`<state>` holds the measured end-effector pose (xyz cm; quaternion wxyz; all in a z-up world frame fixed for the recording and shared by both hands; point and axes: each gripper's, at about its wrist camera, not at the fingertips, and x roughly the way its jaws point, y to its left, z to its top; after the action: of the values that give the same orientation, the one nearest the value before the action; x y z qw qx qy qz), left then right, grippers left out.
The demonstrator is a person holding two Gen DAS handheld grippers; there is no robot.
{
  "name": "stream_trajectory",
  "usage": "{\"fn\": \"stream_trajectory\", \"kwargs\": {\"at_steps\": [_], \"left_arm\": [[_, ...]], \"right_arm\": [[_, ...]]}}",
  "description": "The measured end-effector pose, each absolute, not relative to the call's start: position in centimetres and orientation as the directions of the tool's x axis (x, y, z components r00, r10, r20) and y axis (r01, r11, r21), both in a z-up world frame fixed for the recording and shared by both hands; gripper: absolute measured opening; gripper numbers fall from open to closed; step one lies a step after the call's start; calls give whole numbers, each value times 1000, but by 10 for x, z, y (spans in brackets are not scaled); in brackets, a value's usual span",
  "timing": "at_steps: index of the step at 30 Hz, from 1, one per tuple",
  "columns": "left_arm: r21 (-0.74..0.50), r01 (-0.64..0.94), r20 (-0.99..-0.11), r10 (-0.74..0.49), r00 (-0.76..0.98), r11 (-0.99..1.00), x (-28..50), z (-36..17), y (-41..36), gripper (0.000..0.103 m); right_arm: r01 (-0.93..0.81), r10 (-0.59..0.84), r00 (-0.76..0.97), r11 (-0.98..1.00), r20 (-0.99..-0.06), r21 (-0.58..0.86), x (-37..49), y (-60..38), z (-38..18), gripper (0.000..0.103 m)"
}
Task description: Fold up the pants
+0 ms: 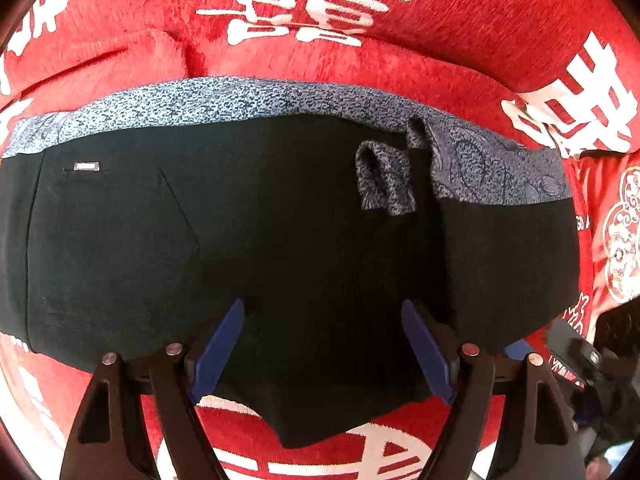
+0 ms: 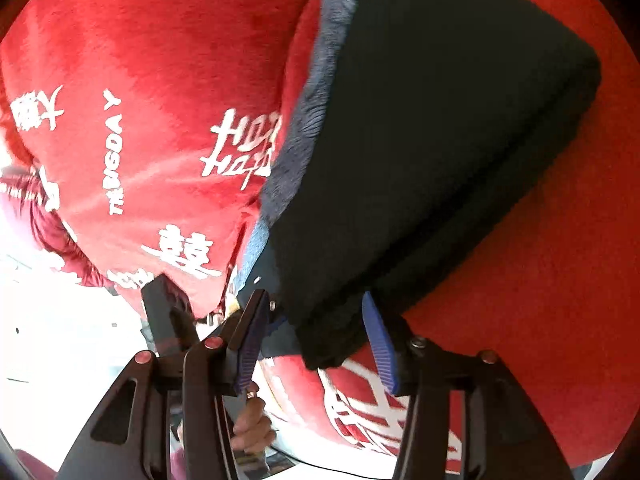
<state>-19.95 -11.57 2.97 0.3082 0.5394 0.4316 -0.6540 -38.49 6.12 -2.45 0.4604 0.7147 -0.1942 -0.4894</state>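
Lying folded on one red cloth point(image 1: 400, 68): one black pants point(image 1: 240, 220); left tongs point(image 1: 322, 344) open, right tongs point(image 2: 316, 332) open, straddling the pants' corner

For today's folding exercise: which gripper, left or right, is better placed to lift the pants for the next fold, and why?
Probably the right gripper: a corner of the black pants lies between its open fingers. The left gripper is open above flat cloth, with no edge between its fingers.

Both grippers: black triangular-cutout arms, blue ribbed pads point(image 2: 252, 344), round metal screws point(image 1: 174, 349).
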Motion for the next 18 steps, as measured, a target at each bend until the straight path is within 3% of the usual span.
{"fn": "stream_trajectory", "kwargs": {"at_steps": [3, 6, 8, 12, 18], "left_arm": [[-214, 869, -976, 52, -213, -446, -195, 30, -115, 82], [-189, 875, -980, 35, -194, -445, -186, 33, -116, 82], [-175, 875, -982, 11, -191, -451, -181, 39, -117, 82], [-123, 874, -986, -42, -162, -470, -172, 44, -119, 82], [-94, 889, -990, -50, -130, -448, -164, 42, -119, 82]], "right_arm": [[185, -710, 449, -521, -543, 833, -386, 53, -36, 50], [184, -704, 420, -553, -573, 813, -390, 49, -38, 12], [225, -725, 388, -525, -570, 821, -389, 47, -24, 5], [363, -715, 383, -466, -585, 807, -380, 39, 6, 5], [410, -599, 418, -547, -683, 730, -366, 34, -26, 5]]}}
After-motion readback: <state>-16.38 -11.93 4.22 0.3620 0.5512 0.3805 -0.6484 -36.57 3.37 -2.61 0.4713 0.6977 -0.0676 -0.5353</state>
